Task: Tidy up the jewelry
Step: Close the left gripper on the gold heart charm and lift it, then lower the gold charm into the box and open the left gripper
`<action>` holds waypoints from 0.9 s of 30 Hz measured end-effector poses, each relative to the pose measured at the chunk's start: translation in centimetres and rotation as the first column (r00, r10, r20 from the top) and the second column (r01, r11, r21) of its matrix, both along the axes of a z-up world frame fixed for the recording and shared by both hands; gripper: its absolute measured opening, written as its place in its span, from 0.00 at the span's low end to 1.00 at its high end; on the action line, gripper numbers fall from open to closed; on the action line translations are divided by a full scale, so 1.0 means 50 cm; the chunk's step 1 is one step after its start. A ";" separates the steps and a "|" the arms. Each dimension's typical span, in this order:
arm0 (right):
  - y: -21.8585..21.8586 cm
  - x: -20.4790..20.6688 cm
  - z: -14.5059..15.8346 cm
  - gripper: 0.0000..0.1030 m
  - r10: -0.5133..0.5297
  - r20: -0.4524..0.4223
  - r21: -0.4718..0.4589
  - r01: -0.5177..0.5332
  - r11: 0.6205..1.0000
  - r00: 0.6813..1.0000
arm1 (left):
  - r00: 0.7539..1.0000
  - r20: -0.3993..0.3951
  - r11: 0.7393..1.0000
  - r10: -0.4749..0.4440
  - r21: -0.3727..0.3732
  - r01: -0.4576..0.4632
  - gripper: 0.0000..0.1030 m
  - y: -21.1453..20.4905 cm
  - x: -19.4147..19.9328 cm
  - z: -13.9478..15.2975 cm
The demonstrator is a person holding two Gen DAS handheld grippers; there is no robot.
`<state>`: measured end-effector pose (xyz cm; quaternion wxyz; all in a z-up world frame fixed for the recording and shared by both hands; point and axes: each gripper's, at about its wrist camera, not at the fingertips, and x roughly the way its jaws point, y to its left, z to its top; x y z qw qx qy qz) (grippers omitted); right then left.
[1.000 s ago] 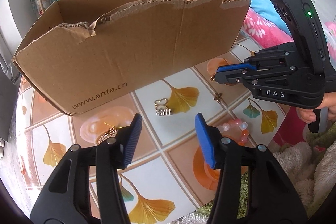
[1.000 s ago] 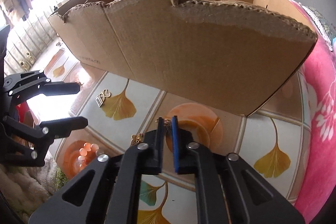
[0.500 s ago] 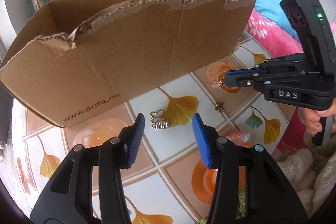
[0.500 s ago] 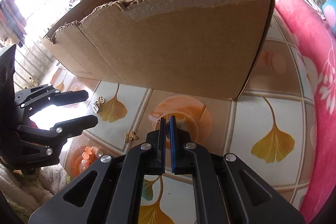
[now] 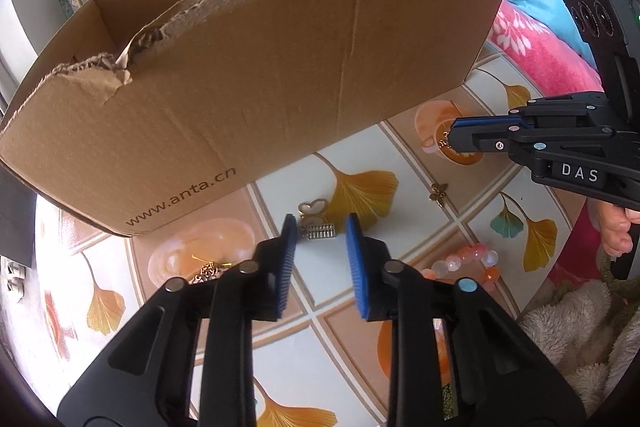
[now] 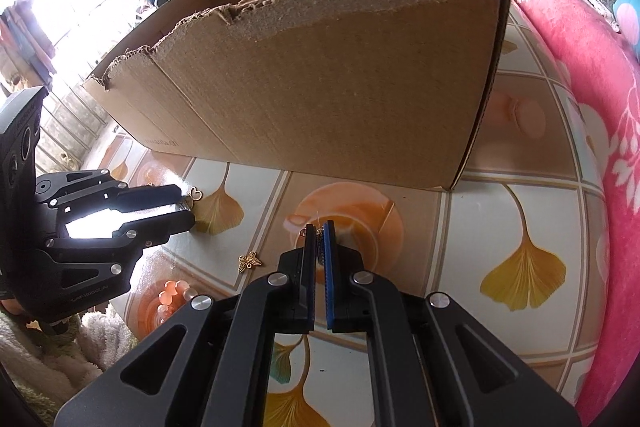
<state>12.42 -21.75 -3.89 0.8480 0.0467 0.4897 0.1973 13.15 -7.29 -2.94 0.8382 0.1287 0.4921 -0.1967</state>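
My left gripper points down at the tablecloth, and its jaws are closing. A silver bar charm with a white heart lies between the blue pads, which are not pressing on it. The left gripper shows at the left of the right wrist view, with the heart at its tips. My right gripper is shut on a small gold piece of jewelry. It hangs just above the cloth, in front of the cardboard box. From the left wrist view the right gripper reaches in from the right.
A gold butterfly charm, a pink and orange bead bracelet and a gold chain lie on the ginkgo-patterned cloth. A pink blanket borders the right side. A fluffy cloth lies near the hand holding the right gripper.
My left jaws have narrowed and come in around the heart charm. The right gripper has rolled a little and stays shut on the gold piece.
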 end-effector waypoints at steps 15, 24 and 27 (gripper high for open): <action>-0.009 0.000 0.001 0.04 0.003 0.001 0.021 -0.003 1.000 1.000 | 0.999 0.016 1.000 -0.031 0.000 0.031 0.15 -0.004 -0.014 0.008; 0.000 -0.019 0.047 0.04 0.038 0.050 0.020 -0.039 0.999 0.998 | 0.998 0.054 0.998 -0.043 -0.049 0.045 0.15 0.022 -0.035 0.052; 0.001 -0.032 0.075 0.04 0.061 0.082 0.012 -0.062 0.998 0.995 | 0.995 0.085 0.995 -0.047 -0.079 0.054 0.15 0.036 -0.045 0.086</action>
